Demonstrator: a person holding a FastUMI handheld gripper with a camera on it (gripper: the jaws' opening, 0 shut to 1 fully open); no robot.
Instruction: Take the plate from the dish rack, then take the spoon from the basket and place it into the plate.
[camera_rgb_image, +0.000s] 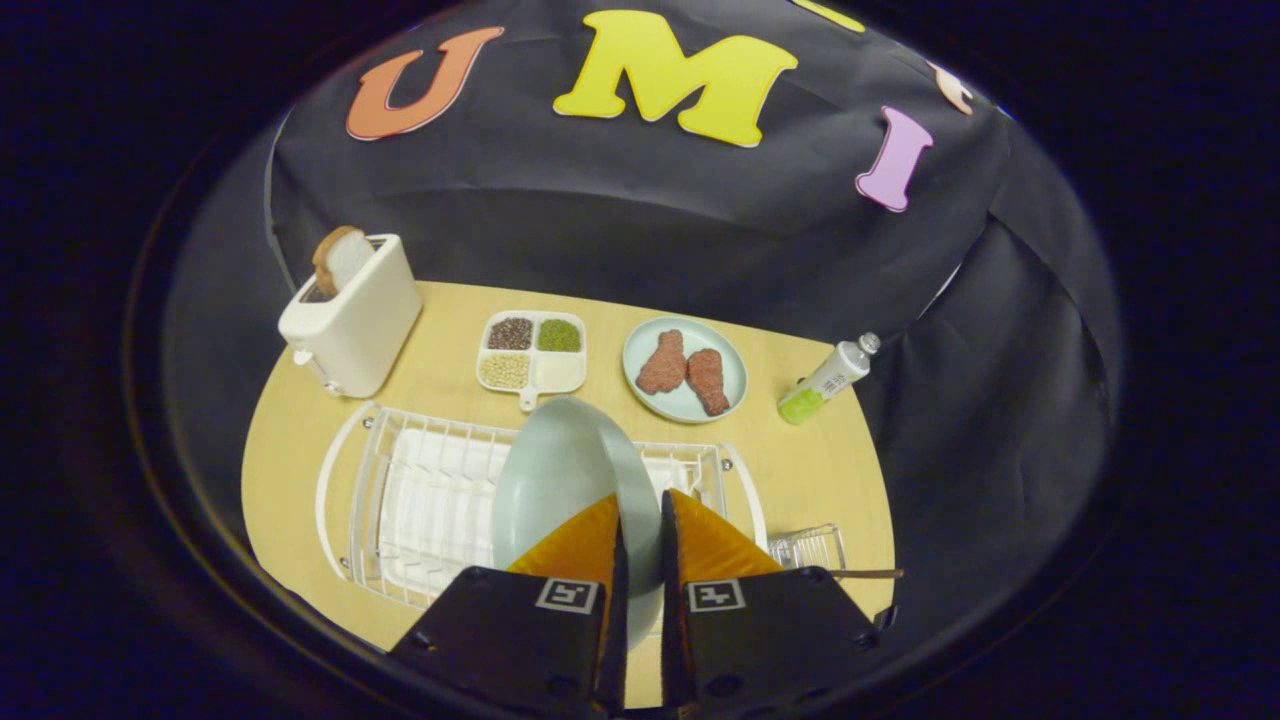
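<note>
Gripper view, grip: we find the gripper (640, 520) clamped on the rim of the pale plate (560, 480), both fingers pressing it.
Plate: held upright over the dish rack (400, 500).
Spoon: its handle (870, 574) juts from the basket (810, 548) beside the rack.
Risk: we judge the edge-held plate may slip or catch the wires.
Surface: wooden table (800, 470) carrying toaster (350, 315), black cloth behind.

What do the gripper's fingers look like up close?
The gripper has two wedge-shaped fingers that narrow to points. Each sits on a blocky black base with a small square black-and-white marker on top and round screw holes lower down.
</note>
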